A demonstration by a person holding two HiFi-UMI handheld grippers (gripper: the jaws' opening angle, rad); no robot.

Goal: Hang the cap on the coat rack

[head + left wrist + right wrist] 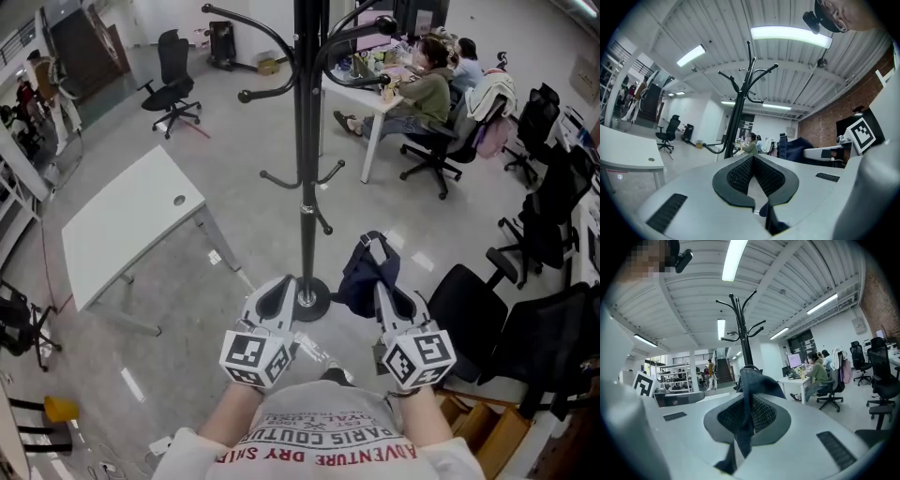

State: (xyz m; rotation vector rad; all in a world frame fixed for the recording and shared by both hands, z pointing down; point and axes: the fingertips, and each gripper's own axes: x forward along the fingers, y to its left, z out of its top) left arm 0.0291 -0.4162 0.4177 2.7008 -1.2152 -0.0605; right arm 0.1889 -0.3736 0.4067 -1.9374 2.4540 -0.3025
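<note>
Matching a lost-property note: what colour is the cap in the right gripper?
Dark blue; the cap shows best in the right gripper view.

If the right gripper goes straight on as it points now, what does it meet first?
Likely the coat rack, its pole rising directly behind the denim cap that the right gripper holds; depth unclear.

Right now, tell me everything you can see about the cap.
The cap is dark blue, a soft denim-like fabric, crumpled rather than holding its shape. The right claw is shut on a fold of it, the rest bunching up past the jaws. It sits low, right of the coat rack, touching no hook. Its brim can't be made out.
</note>
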